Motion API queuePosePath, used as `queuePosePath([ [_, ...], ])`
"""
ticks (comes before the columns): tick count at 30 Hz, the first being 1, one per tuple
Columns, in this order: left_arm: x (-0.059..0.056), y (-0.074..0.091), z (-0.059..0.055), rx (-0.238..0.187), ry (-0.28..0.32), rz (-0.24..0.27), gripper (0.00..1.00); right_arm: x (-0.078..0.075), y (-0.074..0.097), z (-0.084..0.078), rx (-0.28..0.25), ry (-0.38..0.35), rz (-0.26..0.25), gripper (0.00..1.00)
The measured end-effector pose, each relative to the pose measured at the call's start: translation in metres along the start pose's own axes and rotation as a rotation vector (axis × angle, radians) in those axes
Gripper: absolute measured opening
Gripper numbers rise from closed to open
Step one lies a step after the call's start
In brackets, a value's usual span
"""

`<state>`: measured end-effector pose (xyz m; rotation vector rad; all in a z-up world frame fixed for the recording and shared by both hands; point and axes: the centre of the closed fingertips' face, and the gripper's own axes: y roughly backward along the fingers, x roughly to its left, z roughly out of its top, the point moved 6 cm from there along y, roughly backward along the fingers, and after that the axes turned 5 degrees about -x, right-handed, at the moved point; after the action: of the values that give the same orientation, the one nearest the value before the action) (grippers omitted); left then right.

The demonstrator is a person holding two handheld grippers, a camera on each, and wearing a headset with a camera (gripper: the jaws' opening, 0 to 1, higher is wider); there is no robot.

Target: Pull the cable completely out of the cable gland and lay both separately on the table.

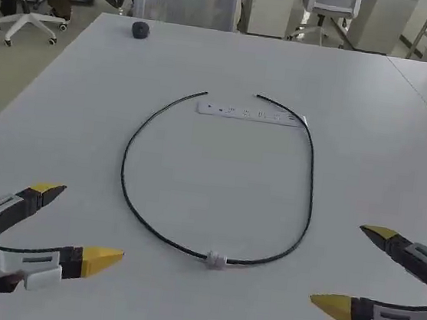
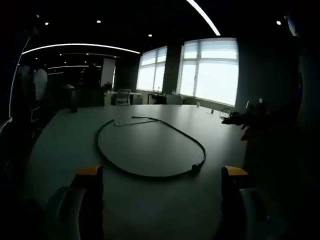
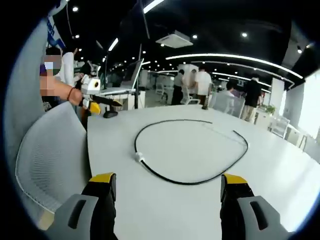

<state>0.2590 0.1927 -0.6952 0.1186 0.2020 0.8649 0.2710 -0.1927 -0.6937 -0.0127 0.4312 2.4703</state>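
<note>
A wide white worktop (image 1: 218, 184) is seen across most of the head view. On it, in the middle of the frame, a thin black cable (image 1: 123, 169) is laid in a large open loop, its two ends left apart at the top of the loop. The cable is threaded through a small grey cable gland (image 1: 216, 259), which is found at the bottom centre of the loop, resting on the worktop and not held by anything.

The left gripper (image 1: 79, 223) is held at the lower left of the head view and the right gripper (image 1: 355, 269) at the lower right, both well apart from the cable. The yellow-tipped fingers (image 1: 102, 255) of each are spread wide, with nothing between them.

A flat white strip (image 1: 251, 114), possibly a ruler or a label, though its marks are too small to be read, is placed between the cable ends at the top of the loop. A small dark round object (image 1: 140, 30) is seen near the upper left edge of the worktop.
</note>
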Motion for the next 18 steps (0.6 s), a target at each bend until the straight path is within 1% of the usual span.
queuePosePath([
  [1, 0.0, -0.0001, 0.0005, -0.004, 0.004, -0.001, 0.97, 0.0002, 0.0004, 0.0, -0.002, -0.008, 0.003, 0.85],
  [3, 0.0002, -0.0001, 0.0002, 0.0, 0.003, -0.001, 0.97, 0.0001, 0.0015, -0.0006, 0.001, 0.0, -0.001, 0.86],
  [4, 0.0, -0.0002, 0.0003, 0.001, -0.001, -0.002, 0.97, 0.0004, 0.0019, -0.0014, 0.0, -0.012, -0.001, 0.85],
  [6, -0.0006, -0.0005, 0.0006, 0.001, 0.007, -0.007, 0.97, 0.0001, 0.0032, -0.0028, 0.001, -0.002, -0.005, 0.85],
  [8, -0.0003, -0.0004, 0.0014, 0.002, 0.0, -0.005, 0.97, 0.0002, 0.0042, -0.0048, 0.006, -0.008, -0.007, 0.85],
  [13, -0.0013, 0.0002, 0.0017, 0.004, 0.003, -0.01, 0.97, 0.0012, 0.0061, -0.005, 0.006, -0.019, -0.009, 0.85],
  [15, -0.0016, 0.0006, 0.0019, 0.005, 0.001, -0.011, 0.97, 0.0003, 0.0069, -0.005, 0.005, -0.007, -0.012, 0.85],
  [16, -0.0018, 0.0009, 0.002, 0.005, 0.001, -0.011, 0.97, 0.0009, 0.0071, -0.0048, 0.001, -0.023, -0.01, 0.84],
  [18, -0.0018, 0.0012, 0.0024, 0.004, 0.002, -0.012, 0.97, 0.0007, 0.0072, -0.005, 0.002, -0.015, -0.012, 0.85],
])
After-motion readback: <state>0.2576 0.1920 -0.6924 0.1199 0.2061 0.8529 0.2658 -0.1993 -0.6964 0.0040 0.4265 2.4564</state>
